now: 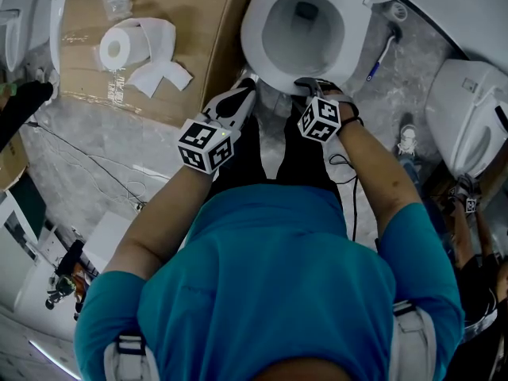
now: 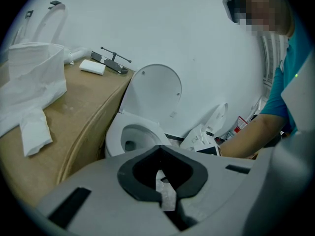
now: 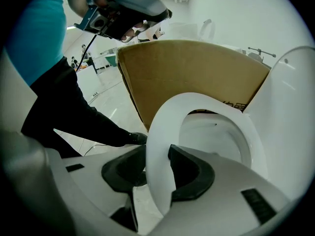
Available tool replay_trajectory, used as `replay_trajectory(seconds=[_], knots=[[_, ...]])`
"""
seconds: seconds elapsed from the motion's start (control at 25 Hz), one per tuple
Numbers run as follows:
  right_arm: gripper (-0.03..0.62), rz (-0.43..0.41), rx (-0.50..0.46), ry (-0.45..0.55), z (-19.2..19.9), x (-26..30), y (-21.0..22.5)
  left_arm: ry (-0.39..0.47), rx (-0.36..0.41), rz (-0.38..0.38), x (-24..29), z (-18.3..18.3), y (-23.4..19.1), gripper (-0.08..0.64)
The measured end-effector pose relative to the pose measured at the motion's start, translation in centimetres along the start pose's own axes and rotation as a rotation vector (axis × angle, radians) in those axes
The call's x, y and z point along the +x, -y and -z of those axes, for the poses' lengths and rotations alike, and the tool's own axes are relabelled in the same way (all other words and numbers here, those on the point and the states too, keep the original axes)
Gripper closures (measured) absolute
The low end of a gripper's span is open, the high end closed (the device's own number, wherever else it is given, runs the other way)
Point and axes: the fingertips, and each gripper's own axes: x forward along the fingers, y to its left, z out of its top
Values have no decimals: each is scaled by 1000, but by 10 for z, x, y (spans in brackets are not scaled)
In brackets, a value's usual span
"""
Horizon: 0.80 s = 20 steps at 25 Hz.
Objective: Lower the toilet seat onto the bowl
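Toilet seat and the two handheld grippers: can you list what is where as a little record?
toilet seat: white ring, front rim clamped between jaws
right gripper: shut on the toilet seat
left gripper: shut, holding nothing
lid: upright behind the bowl
beside the toilet: cardboard box with a toilet paper roll on top

Toilet paper roll [image 1: 115, 48] lies on cardboard box [image 1: 190, 22].
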Motion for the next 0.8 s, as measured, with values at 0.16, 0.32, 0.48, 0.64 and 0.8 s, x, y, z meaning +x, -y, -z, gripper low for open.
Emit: replay_trajectory(seconds=[0.16, 0.32, 0.48, 0.64, 0.8], knots=[[436, -3, -10, -11, 5, 9, -3, 1, -6, 3, -1, 6, -1, 555], [436, 0, -15, -20, 8, 16, -4, 0, -4, 4, -1, 11, -3, 555], [436, 0, -22, -32, 11, 23, -6, -4, 10, 11, -2, 15, -3, 555], [436, 0, -28, -40, 14, 30, -7, -4, 14, 17, -1, 17, -4, 555], [436, 3, -30, -49, 17, 38, -7, -6, 13, 25, 0, 19, -5, 555]])
